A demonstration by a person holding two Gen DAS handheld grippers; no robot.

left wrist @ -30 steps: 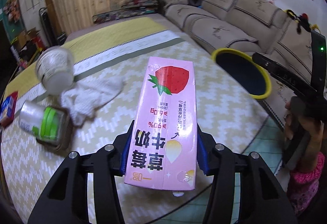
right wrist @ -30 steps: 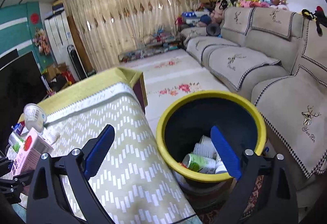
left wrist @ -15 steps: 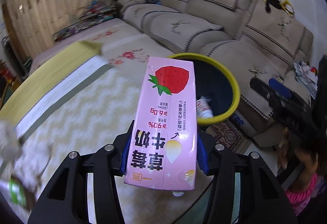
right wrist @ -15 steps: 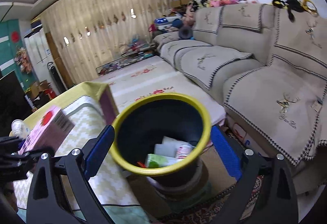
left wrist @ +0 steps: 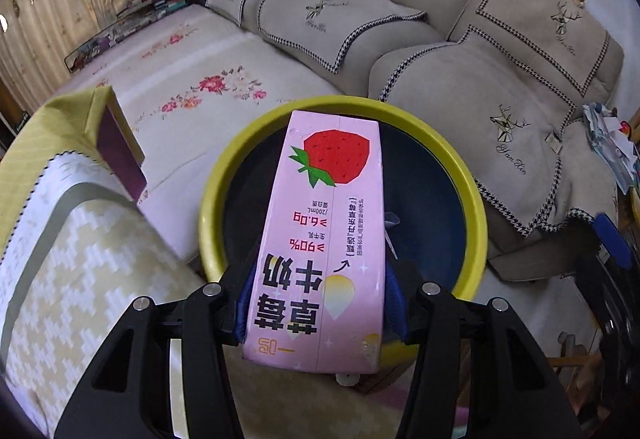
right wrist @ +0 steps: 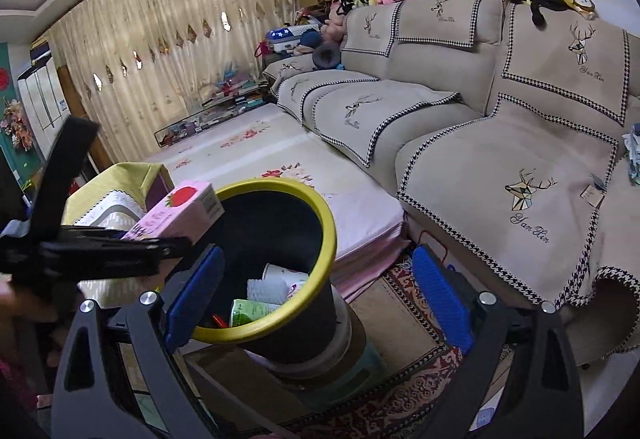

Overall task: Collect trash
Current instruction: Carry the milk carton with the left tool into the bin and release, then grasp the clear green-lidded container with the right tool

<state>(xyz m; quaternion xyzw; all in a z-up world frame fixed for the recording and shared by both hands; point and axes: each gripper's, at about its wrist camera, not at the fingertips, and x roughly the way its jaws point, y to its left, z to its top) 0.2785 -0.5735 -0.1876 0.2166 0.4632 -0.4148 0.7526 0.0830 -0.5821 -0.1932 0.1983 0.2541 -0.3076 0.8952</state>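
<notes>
The floor (right wrist: 404, 323) before me carries a patterned red rug (right wrist: 416, 379). On it stands a round base, and on that my dark bin (right wrist: 280, 251) with a yellow rim. A pale floral mat (left wrist: 208, 91) lies on the floor between bin and sofa (right wrist: 480, 143). My table (left wrist: 80, 239), under a yellow zigzag cloth, stands just beside the bin.
</notes>
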